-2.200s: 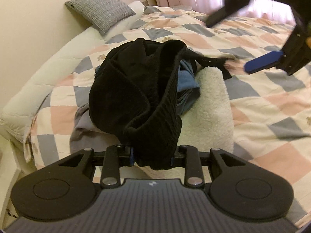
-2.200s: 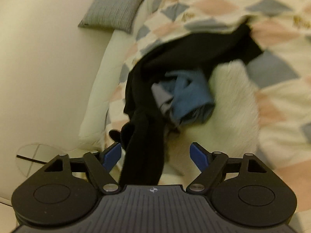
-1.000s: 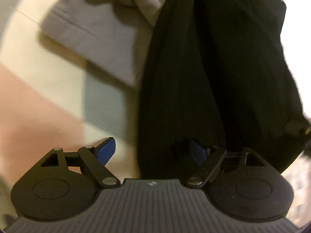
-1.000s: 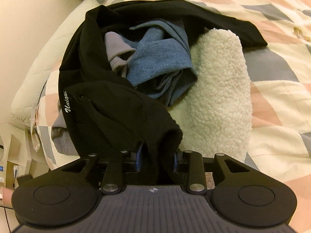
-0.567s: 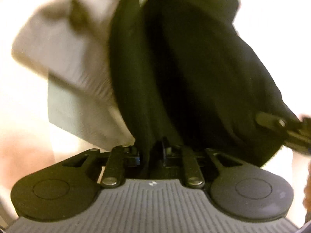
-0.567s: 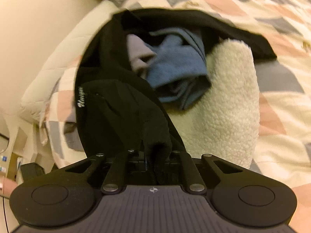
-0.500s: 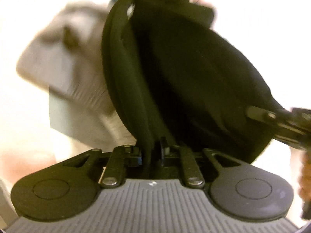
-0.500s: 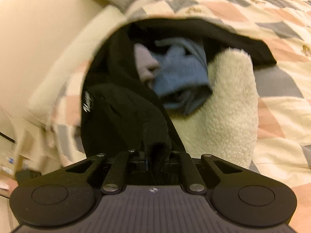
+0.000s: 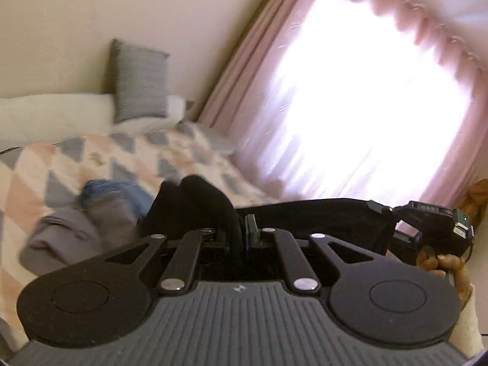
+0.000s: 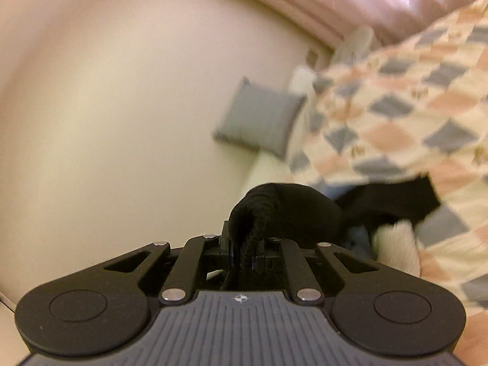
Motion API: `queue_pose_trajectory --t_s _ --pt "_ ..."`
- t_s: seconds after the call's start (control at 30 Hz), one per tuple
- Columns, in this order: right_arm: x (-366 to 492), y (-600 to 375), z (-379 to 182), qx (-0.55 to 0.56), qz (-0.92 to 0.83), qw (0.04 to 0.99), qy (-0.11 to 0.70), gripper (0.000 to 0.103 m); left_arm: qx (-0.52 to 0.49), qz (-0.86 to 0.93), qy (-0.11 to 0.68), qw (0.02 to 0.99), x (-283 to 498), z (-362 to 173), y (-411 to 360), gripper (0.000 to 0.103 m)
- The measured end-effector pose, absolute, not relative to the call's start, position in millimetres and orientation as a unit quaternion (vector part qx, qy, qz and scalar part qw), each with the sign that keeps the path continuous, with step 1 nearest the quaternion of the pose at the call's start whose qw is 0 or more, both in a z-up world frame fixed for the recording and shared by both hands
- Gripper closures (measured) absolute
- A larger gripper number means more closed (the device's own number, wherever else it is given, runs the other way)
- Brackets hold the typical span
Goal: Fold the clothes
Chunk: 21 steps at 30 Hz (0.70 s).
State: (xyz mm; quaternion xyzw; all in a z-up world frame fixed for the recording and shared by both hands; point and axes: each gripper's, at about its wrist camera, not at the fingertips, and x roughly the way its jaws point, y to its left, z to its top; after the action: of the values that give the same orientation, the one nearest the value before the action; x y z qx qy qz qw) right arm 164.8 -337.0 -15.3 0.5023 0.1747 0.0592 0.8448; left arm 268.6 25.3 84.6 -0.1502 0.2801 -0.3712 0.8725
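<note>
Here, both handheld grippers are clamped on one black garment [image 9: 195,201], holding it above a bed. In the left wrist view, the left gripper [image 9: 241,231] has its jaws pinched closed on a bunched edge of the dark fabric, which stretches rightward as a taut black band to the right gripper [image 9: 381,213] at the far right edge, where a person's hand [image 9: 442,267] holds that tool. In the right wrist view, the right gripper [image 10: 245,251] is likewise closed tight on a thick ribbed fold of the same garment, which humps up just past its fingertips and trails down toward the bed. Below lies a quilt [image 9: 39,164] patterned in pink, grey and cream diamonds. On it sits a loose pile of other clothes: a blue garment [image 9: 113,190], a grey garment [image 9: 58,235] and a cream fleece item [image 10: 396,244]. A grey checked cushion [image 9: 140,79] leans against the plain wall, and pink curtains [image 9: 259,70] frame a very bright window.
</note>
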Motion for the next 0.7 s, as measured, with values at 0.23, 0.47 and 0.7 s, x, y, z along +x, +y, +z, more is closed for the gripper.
queue_pose_trajectory --t_s 0.23,0.47,0.7 --pt "58 -424 84 0.477 0.03 0.869 0.132 0.093 -0.119 -0.401 0.267 0.868 160 124 -73 0.097" --pt "41 -462 72 0.467 -0.054 0.863 0.185 0.093 -0.098 -0.384 0.323 0.86 130 75 -109 0.097" --pt "42 -471 34 0.471 -0.044 0.854 0.218 0.093 -0.072 -0.338 0.324 0.881 69 59 -98 0.097"
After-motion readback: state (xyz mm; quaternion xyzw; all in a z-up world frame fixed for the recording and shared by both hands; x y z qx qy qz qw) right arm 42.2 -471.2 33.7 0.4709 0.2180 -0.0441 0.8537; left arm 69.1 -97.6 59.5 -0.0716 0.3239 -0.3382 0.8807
